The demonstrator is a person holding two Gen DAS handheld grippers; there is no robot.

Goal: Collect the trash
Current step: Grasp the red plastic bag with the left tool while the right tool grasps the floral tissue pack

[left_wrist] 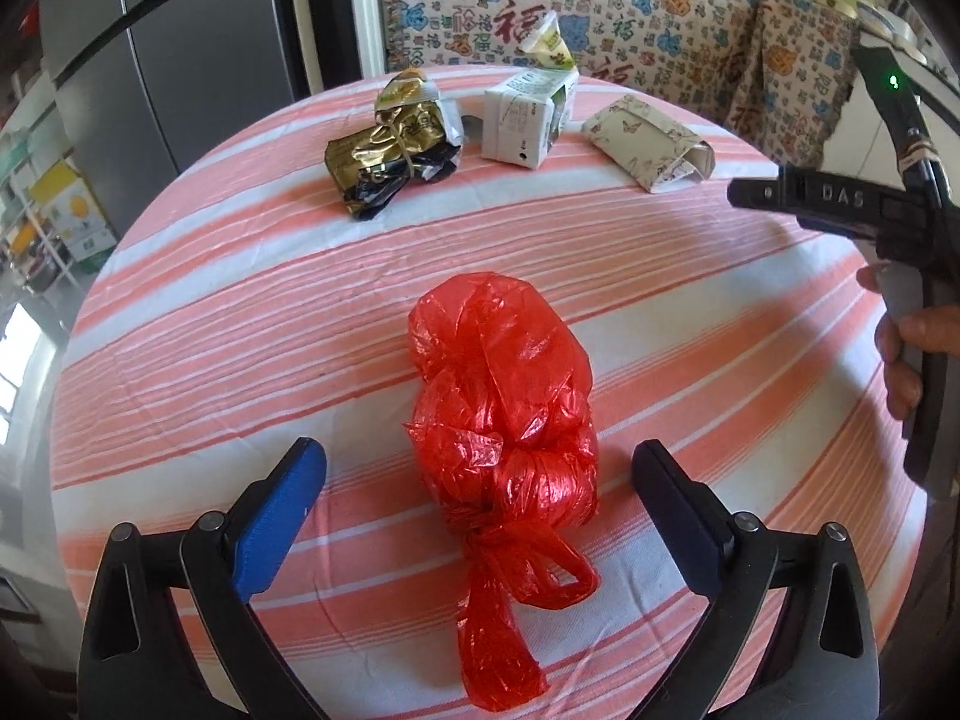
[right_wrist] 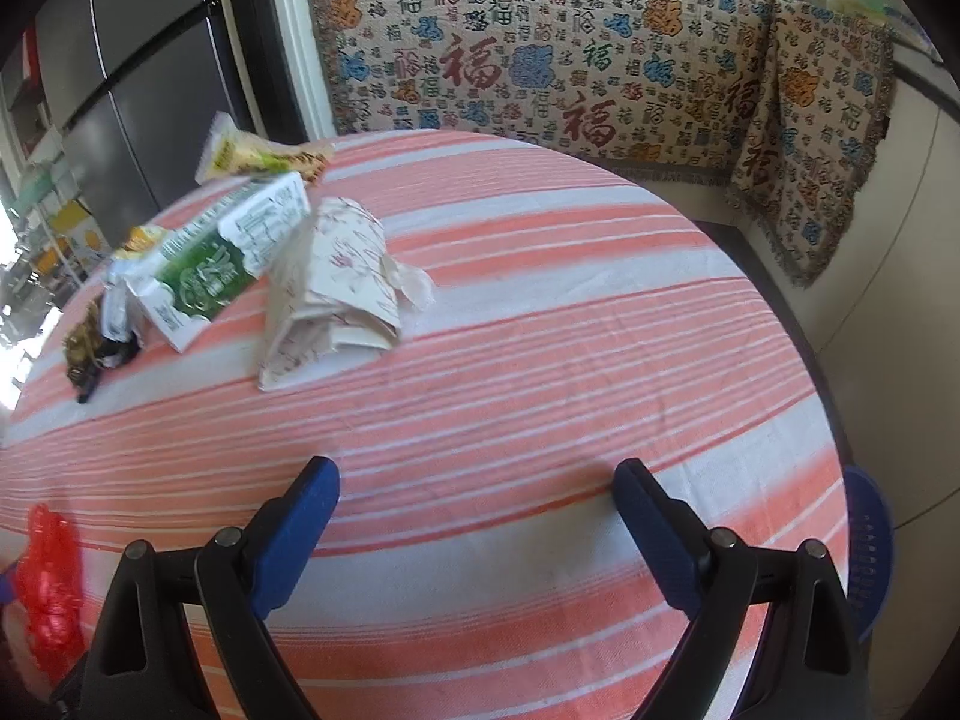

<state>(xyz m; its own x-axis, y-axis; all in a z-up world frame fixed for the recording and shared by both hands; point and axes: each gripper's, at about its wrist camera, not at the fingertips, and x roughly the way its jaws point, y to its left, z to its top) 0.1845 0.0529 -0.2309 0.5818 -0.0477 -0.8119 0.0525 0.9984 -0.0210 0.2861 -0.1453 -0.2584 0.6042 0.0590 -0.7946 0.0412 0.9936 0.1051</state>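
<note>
Trash for collection lies on a round table [left_wrist: 198, 324] under a pink-and-white striped cloth, most of it in a row along the far edge, apparently laid out apart so that each piece can be taken singly. Left gripper [left_wrist: 480, 474] is spread wide, its blue-padded fingers [left_wrist: 282, 516] flanking a knotted red plastic bag [left_wrist: 504, 396] near the near edge without touching it, a stance that suggests this bag is the next piece to be pinched; the film is thin, glossy and crinkled, bulging over lumpy contents, with limp tied handles trailing toward the camera, so it should yield and slip under pressure. Right gripper [right_wrist: 477, 480] is likewise spread and holds nothing, hovering over bare cloth toward the table's right side. Along the far edge, left to right in the left wrist view: a crumpled gold-and-black foil wrapper [left_wrist: 390, 156], stiff-creased and shiny; a white and green carton [left_wrist: 528, 117], boxy with its top torn open; a folded paper packet [left_wrist: 648, 141] printed with butterflies, flat and soft-edged. A yellow-green wrapper [left_wrist: 549, 42] stands behind the carton. A blue basket [right_wrist: 870, 546] shows beyond the table's right edge, possibly the bin
</note>
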